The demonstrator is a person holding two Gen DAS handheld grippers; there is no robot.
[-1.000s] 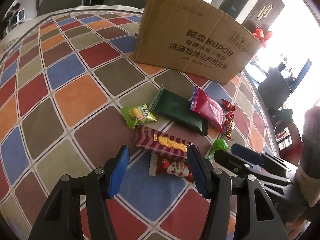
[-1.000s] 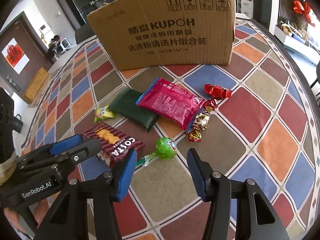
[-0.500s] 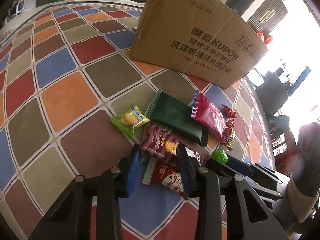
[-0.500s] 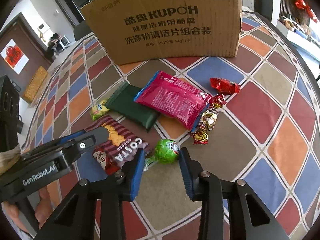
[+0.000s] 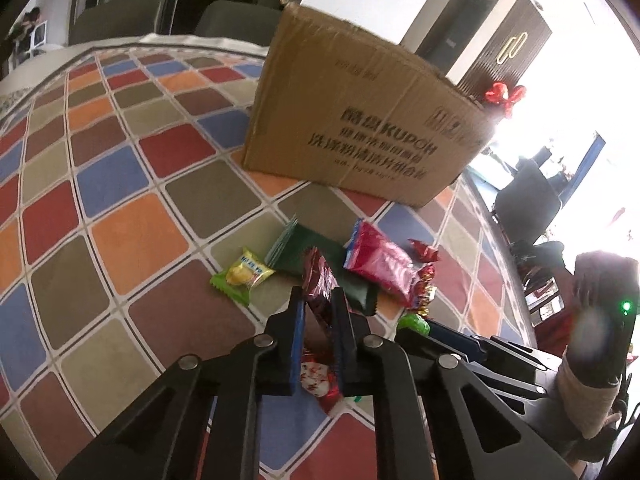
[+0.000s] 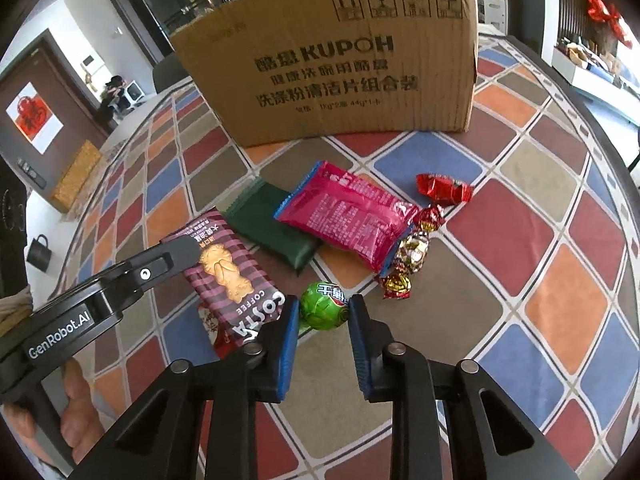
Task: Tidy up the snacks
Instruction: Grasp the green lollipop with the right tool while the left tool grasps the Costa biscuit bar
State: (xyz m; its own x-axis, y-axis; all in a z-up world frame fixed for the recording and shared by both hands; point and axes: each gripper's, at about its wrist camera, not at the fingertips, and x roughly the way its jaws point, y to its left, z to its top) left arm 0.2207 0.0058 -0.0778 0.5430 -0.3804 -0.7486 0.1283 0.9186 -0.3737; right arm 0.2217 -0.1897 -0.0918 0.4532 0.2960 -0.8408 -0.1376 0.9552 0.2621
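Observation:
My left gripper [image 5: 319, 300] has its jaws closing on the striped Costa biscuit packet [image 5: 318, 276], which stands tipped up on edge between the blue pads. In the right wrist view one left finger [image 6: 176, 250] presses the side of that packet [image 6: 228, 276]. The jaws of my right gripper [image 6: 324, 307] are closing on the green lollipop [image 6: 324, 306], and both pads touch its round head. A small red-and-white packet [image 6: 212, 328] lies under the striped one.
A tall cardboard box [image 6: 340, 60] stands at the back on the chequered tablecloth [image 6: 560, 300]. Before it lie a dark green packet [image 6: 272, 232], a pink packet [image 6: 348, 216], a red candy [image 6: 442, 190], gold-wrapped candies [image 6: 414, 252] and a yellow-green sweet [image 5: 244, 274]. A hand [image 6: 76, 392] shows lower left.
Both grippers' jaws have narrowed from wide apart. The left took hold of the striped packet and tipped it up off the cloth. The right closed in around the lollipop.

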